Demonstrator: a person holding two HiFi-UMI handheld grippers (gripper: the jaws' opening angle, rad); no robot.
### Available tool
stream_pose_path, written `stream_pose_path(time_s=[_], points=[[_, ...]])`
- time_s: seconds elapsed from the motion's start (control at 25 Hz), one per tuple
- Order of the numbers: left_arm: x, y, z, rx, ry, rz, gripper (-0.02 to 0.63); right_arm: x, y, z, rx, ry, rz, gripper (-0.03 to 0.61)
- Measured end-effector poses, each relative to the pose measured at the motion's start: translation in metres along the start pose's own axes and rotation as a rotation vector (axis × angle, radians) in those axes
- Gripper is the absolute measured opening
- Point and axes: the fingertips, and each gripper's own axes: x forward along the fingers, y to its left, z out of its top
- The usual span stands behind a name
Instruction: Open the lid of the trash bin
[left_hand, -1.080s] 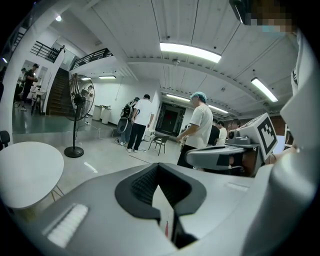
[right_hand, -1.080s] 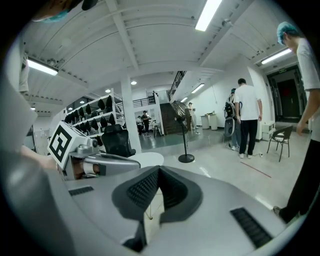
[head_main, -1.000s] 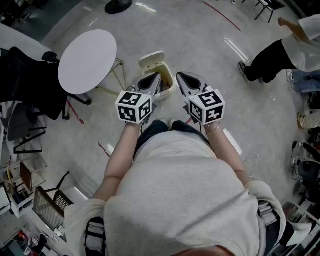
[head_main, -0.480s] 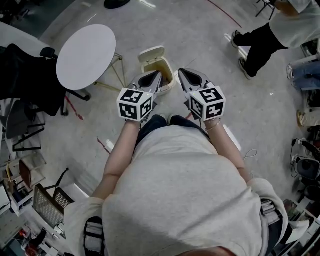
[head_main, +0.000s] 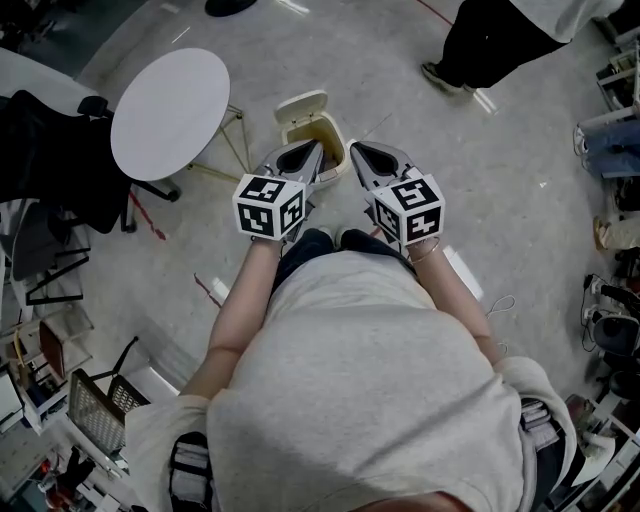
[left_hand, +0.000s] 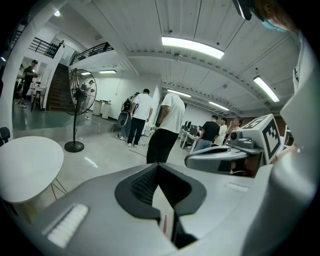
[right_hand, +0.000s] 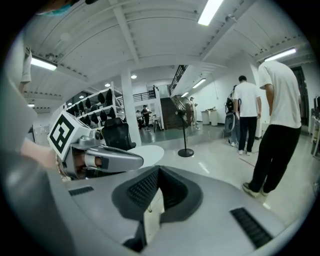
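Observation:
A small cream trash bin (head_main: 334, 176) stands on the floor just ahead of the person's feet. Its lid (head_main: 302, 104) is tipped up and back, and the brownish inside shows. In the head view my left gripper (head_main: 317, 148) is held above the bin's left side and my right gripper (head_main: 354, 149) above its right side. Both are shut with nothing between the jaws. The two gripper views look out level across the room. The left gripper view shows my left gripper (left_hand: 157, 165) with the right one beside it; the right gripper view shows my right gripper (right_hand: 158, 169). Neither gripper view shows the bin.
A round white table (head_main: 170, 112) stands left of the bin, with a black chair (head_main: 50, 160) beyond it. A person in dark trousers (head_main: 495, 40) stands at the upper right. A standing fan (left_hand: 80, 95) and several people are farther off. A wire basket (head_main: 100, 415) sits at lower left.
The person at the upper right has walked leftward, closer to the bin. My two grippers have stayed above the bin, the right one drifting slightly left.

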Motion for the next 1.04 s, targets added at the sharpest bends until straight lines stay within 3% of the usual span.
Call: stream_pose_path(time_s=[1.04], points=[[0.004, 0.007, -0.013, -0.036, 0.049, -0.002, 0.009, 0.007, -0.005, -0.012, 0.028, 0.039, -0.008, -0.006]])
